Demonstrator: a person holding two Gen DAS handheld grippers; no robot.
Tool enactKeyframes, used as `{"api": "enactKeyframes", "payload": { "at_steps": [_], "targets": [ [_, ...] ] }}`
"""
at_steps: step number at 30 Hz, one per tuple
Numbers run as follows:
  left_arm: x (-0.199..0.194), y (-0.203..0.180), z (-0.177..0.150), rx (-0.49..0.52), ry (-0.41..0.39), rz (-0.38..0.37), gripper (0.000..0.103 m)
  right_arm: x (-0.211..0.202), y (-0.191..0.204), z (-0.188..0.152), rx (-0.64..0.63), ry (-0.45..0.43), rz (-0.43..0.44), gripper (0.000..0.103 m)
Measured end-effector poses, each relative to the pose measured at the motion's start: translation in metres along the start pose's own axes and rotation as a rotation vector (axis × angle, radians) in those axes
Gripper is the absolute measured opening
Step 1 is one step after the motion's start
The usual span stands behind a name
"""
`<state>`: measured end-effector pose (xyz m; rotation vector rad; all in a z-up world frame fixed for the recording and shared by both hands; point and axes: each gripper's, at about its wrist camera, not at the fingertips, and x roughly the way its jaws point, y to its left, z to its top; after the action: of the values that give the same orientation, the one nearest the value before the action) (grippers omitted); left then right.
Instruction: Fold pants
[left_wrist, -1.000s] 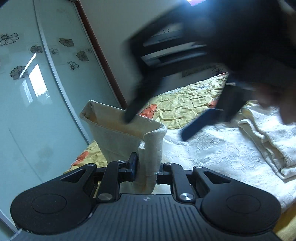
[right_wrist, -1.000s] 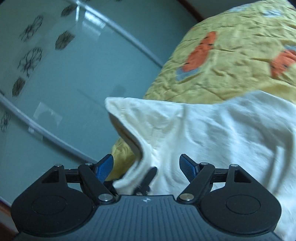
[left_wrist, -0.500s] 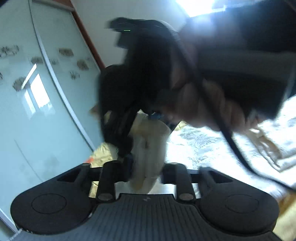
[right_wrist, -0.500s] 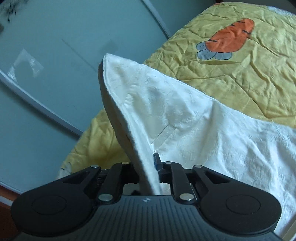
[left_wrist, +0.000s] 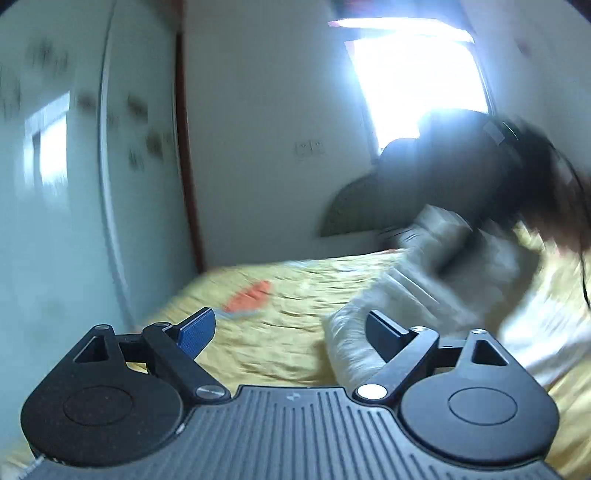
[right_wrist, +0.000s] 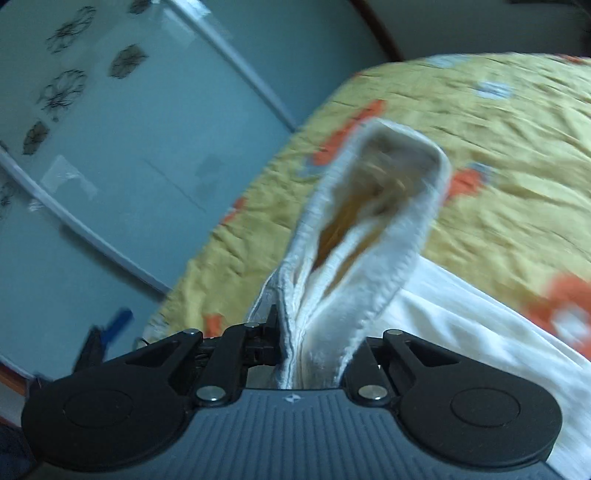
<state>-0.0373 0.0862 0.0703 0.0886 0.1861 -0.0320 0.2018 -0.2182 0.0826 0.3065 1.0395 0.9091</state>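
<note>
Released pants (right_wrist: 369, 236), hem now skyward

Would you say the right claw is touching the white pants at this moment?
Touching. The right wrist view shows the right claw shut on the bunched hem of the white pants.

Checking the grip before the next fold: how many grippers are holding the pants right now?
1. The right gripper is shut on the pants; the left gripper is open, with nothing between its fingers.
</note>
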Motion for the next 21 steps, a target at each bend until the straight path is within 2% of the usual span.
{"api": "enactKeyframes", "payload": {
  "at_steps": [2, 5, 6, 9, 12, 15, 17, 18, 21],
  "targets": [
    [0.018, 0.005, 0.008, -0.082, 0.049, -0.097, 0.088, -0.014, -0.037, -0.017, 0.092, 0.021, -0.036, 0.013],
    [0.039, -0.012, 0.01, -0.102, 0.097, -0.183, 0.088, -0.016, -0.084, -0.039, 0.215, 0.014, -0.068, 0.021],
    [0.044, -0.023, 0.01, -0.092, 0.114, -0.206, 0.087, -0.016, -0.093, -0.047, 0.257, 0.0, -0.051, 0.028],
    [0.052, -0.051, 0.009, -0.064, 0.14, -0.313, 0.087, -0.021, -0.108, -0.065, 0.332, -0.074, 0.024, 0.03],
    [0.069, -0.072, -0.007, -0.049, 0.201, -0.421, 0.087, -0.042, -0.114, -0.082, 0.35, -0.15, 0.083, 0.038],
    [0.086, -0.088, -0.027, -0.071, 0.316, -0.458, 0.087, -0.048, -0.122, -0.101, 0.419, -0.191, 0.159, 0.043],
    [0.105, -0.09, -0.041, -0.104, 0.405, -0.451, 0.086, -0.045, -0.12, -0.11, 0.423, -0.192, 0.16, 0.045],
    [0.112, -0.088, -0.046, -0.118, 0.426, -0.452, 0.088, -0.041, -0.118, -0.111, 0.417, -0.194, 0.139, 0.042],
    [0.116, -0.088, -0.049, -0.113, 0.431, -0.44, 0.088, -0.039, -0.114, -0.105, 0.39, -0.191, 0.064, 0.025]
  ]
}}
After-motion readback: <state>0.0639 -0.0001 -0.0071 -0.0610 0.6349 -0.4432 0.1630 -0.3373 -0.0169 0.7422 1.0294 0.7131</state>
